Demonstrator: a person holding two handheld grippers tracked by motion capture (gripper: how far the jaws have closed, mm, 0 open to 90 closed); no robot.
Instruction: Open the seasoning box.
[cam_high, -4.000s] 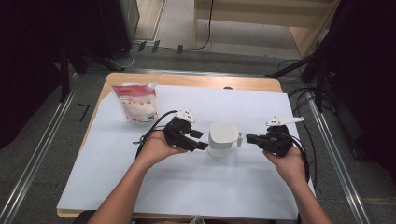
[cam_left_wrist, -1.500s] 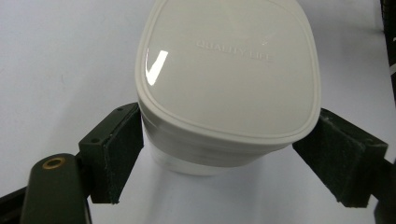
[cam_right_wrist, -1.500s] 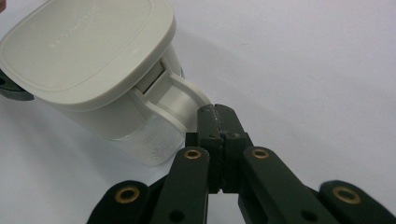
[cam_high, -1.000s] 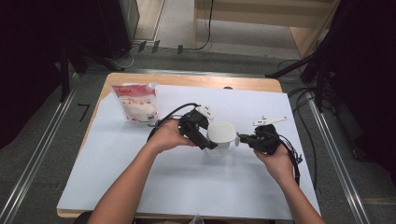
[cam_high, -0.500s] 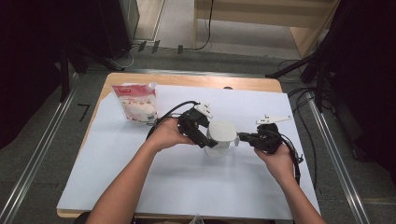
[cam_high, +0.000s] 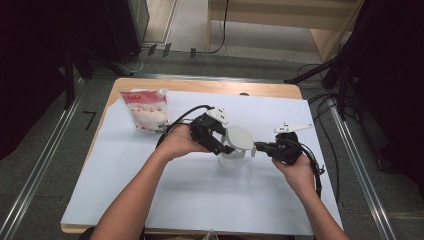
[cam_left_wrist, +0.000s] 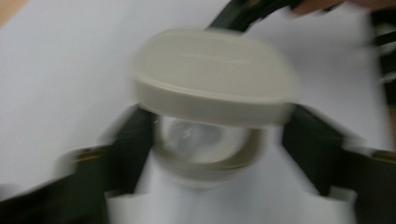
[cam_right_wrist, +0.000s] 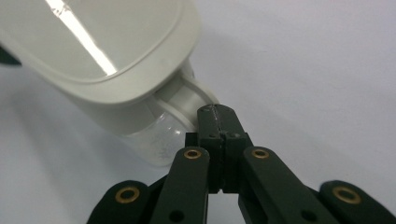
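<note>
Your left gripper (cam_high: 220, 145) has just been closing around the off-white, rounded-square plastic lid (cam_high: 239, 137), and its jaws now clasp the lid's two sides; compared with a second ago the lid sits tilted, raised at one edge off the clear plastic container (cam_high: 232, 159) in the middle of the white table sheet (cam_high: 200, 200). Your right gripper (cam_high: 257, 148) is clenched on the small tab (cam_right_wrist: 187, 100) at the container's rim, holding it steady. That suggests the seal has broken, so a clean upward lift should free the lid. The red-and-white pouch (cam_high: 147, 109) lies well apart at the far left.
</note>
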